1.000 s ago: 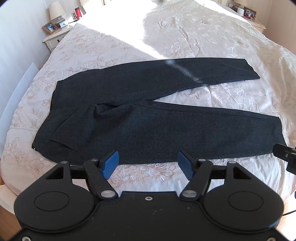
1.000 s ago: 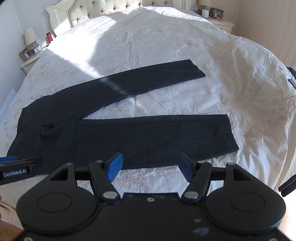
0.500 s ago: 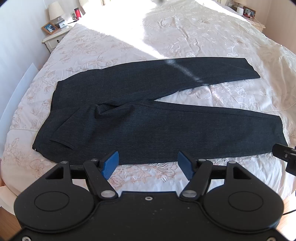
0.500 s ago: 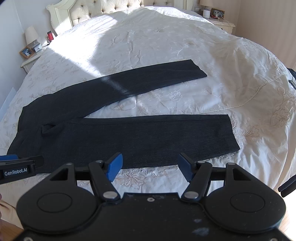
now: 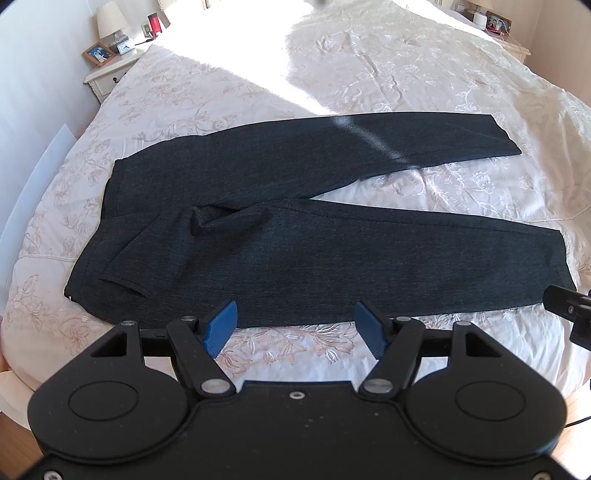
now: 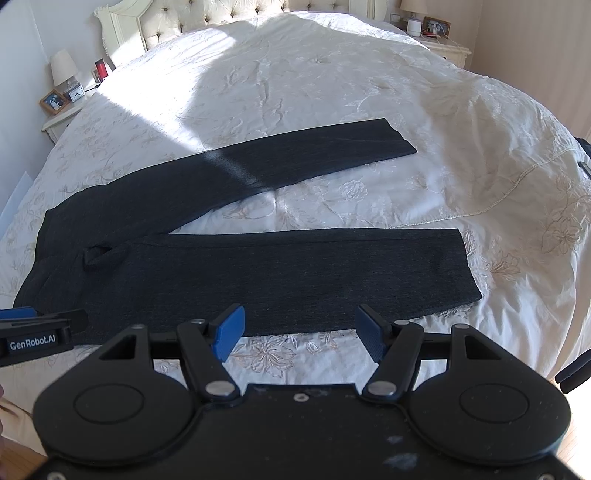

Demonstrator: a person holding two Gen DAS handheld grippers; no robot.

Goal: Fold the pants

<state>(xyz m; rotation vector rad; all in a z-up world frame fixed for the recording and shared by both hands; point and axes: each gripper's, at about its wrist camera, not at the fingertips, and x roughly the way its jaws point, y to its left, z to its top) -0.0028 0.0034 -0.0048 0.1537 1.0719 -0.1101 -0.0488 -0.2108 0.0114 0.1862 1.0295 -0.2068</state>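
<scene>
Two grippers are held above the near edge of the bed [image 5: 369,55], both with jaws spread wide and holding nothing. Dark charcoal pants [image 5: 295,236] are laid flat on the cream embroidered bedspread [image 6: 406,92], waistband at left, legs splayed in a V toward the right. A small crumpled fold is seen at the crotch. The left gripper [image 5: 297,325] is hovering just short of the near leg's lower edge; the right gripper [image 6: 300,330] likewise, nearer the hem. A strip of sunlight is cast across the far leg. A nightstand [image 5: 110,75] with lamp [image 5: 110,20] and photo frame [image 5: 96,53] is visible at the far left.
</scene>
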